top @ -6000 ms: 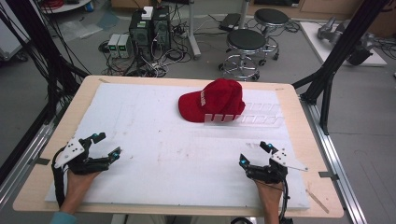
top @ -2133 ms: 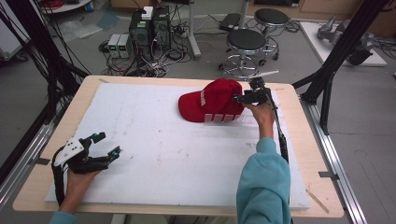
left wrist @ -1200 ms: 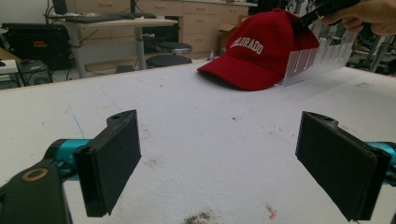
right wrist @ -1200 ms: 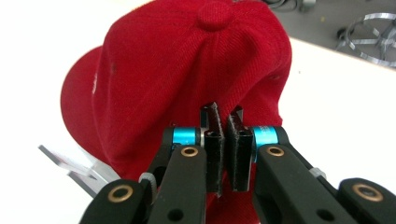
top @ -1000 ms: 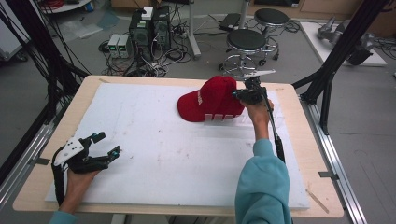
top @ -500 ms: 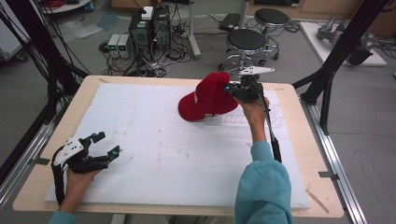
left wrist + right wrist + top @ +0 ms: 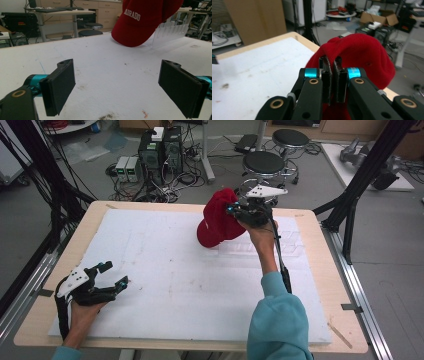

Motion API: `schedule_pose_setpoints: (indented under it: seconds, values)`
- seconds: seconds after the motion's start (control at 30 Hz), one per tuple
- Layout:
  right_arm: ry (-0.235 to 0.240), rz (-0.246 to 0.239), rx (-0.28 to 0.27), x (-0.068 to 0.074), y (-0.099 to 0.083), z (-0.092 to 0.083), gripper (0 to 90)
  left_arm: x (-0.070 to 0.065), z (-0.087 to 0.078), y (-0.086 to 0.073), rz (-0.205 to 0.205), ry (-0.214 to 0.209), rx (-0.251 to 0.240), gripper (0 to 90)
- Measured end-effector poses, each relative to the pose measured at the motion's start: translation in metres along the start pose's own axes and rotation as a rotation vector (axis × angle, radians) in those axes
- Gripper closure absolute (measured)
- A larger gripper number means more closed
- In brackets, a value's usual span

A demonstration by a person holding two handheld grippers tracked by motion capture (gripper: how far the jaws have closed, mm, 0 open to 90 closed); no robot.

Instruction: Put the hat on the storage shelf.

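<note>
A red cap (image 7: 217,222) with white lettering hangs tilted above the back of the white mat (image 7: 175,285), its brim pointing down toward the mat. My right gripper (image 7: 234,211) is shut on the cap's fabric at its right side. In the right gripper view the jaws (image 7: 331,62) pinch a fold of the red cap (image 7: 362,52). My left gripper (image 7: 116,274) rests at the front left of the mat, open and holding nothing. In the left gripper view its pads (image 7: 60,85) stand wide apart, with the cap (image 7: 142,22) far ahead.
A clear plastic slotted rack (image 7: 170,33) lies on the mat just behind and under the cap. The mat covers a wooden table (image 7: 65,265). Stools (image 7: 262,162), computers (image 7: 160,150) and black frame posts (image 7: 360,185) stand beyond the table.
The right gripper has risen and moved toward the table's far edge, lifting the cap off the mat so it now hangs with its brim down. The left gripper has stayed put.
</note>
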State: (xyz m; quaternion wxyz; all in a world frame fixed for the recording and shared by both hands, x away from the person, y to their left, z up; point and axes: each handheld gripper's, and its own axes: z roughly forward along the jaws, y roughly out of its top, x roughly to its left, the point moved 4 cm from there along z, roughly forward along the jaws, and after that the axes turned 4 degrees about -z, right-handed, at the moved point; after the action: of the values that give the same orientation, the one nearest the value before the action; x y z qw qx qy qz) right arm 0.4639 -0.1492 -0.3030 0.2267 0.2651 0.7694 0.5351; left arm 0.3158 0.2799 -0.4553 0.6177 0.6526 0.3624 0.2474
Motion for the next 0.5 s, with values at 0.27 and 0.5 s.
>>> schedule_pose_setpoints:
  seconds: [0.27, 0.5]
  values:
    - [0.053, -0.035, -0.036, 0.019, 0.020, 0.000, 87.4, 0.002, -0.001, 0.000, 0.005, 0.008, 0.005, 14.2]
    - [0.107, -0.030, -0.071, 0.035, 0.029, -0.005, 87.3, 0.001, -0.001, 0.001, 0.005, 0.003, 0.008, 14.2]
